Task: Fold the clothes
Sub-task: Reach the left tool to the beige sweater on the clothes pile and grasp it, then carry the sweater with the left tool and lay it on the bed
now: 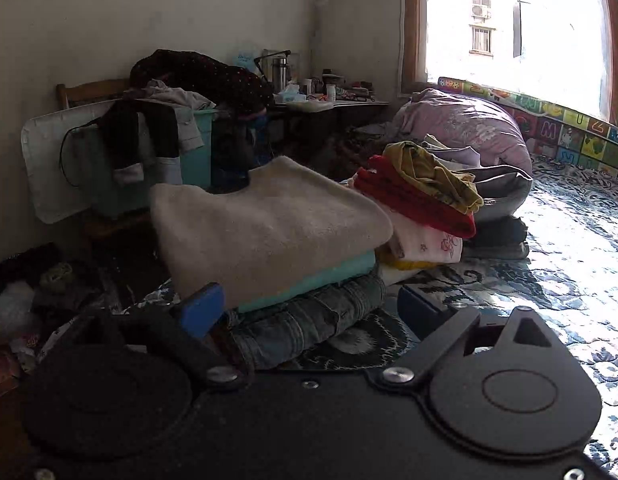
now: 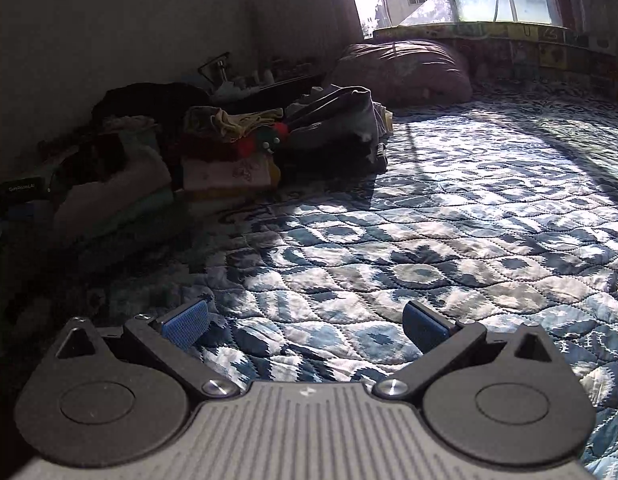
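**Both grippers wide apart beside the folded stacks on the bed**

The left gripper (image 1: 309, 310) sits low over the blue patterned quilt (image 1: 569, 264), its blue-padded fingers spread wide and holding nothing. Between and just ahead of them lies a stack of folded clothes: a beige fleece garment (image 1: 269, 224) on top, a mint green piece (image 1: 329, 276) under it, and folded jeans (image 1: 309, 320) at the bottom, resting on the quilt. The left finger's pad (image 1: 201, 310) is just beside the near corner of this stack; whether it touches the cloth cannot be told.

To the right of that stack stands a second pile: a yellow garment (image 1: 433, 172) crumpled on top, a red one (image 1: 413, 200) beneath, then a white piece with red embroidery (image 1: 425, 244). Behind it lie a grey garment (image 1: 497, 188) and a pink bundled duvet (image 1: 469, 128) near the window (image 1: 509, 24).

The right gripper (image 2: 305, 326) hovers over a bare stretch of the quilt, its fingers also spread and empty. From its camera the same piles appear well ahead on the left, in shadow, with the left gripper's body at the far left edge.

A teal bin (image 1: 197, 152) draped with unfolded clothes stands off the bed by the wall.
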A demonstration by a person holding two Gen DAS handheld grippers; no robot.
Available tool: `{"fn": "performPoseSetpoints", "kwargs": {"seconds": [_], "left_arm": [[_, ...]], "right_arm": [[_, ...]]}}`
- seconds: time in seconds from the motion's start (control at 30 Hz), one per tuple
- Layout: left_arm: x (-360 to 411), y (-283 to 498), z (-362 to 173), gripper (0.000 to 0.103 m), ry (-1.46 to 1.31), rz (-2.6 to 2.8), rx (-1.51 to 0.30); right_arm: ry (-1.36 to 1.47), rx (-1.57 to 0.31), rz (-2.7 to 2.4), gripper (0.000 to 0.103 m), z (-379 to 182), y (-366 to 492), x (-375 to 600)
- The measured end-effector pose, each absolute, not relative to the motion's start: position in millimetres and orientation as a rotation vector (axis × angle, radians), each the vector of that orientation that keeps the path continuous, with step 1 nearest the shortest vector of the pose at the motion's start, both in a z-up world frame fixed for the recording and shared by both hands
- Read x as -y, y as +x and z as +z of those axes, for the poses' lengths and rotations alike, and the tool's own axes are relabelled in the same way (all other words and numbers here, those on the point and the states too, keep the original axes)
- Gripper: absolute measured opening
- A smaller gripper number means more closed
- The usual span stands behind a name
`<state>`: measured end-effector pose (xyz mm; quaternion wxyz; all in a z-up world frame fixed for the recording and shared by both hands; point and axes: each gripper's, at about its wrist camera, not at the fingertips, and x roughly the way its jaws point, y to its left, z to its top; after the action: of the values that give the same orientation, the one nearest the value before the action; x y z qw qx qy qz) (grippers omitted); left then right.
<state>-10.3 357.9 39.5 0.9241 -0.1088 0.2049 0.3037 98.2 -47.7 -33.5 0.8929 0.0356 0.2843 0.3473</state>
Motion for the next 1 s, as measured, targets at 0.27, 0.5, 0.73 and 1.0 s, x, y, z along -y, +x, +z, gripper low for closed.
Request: {"fn": "performPoseSetpoints", "kwargs": {"seconds": [0.27, 0.5, 0.73, 1.0], "left_arm": [[-452, 20, 40, 0.075, -0.329, 0.696, -0.396], [-471, 50, 31, 0.071, -0.304, 0.750, -0.485], [-449, 53, 40, 0.012, -0.231, 0.747, -0.537], [-428, 57, 69, 0.004, -0.226, 0.677, -0.469]], "right_arm": [[0.124, -0.684, 0.705, 0.103, -80, 145, 51], [0.159, -0.754, 0.651, 0.103, -113, 159, 74], [0.183, -0.757, 0.659, 0.103, -113, 162, 80], [0.216, -0.741, 0.672, 0.103, -102, 159, 87]]}}
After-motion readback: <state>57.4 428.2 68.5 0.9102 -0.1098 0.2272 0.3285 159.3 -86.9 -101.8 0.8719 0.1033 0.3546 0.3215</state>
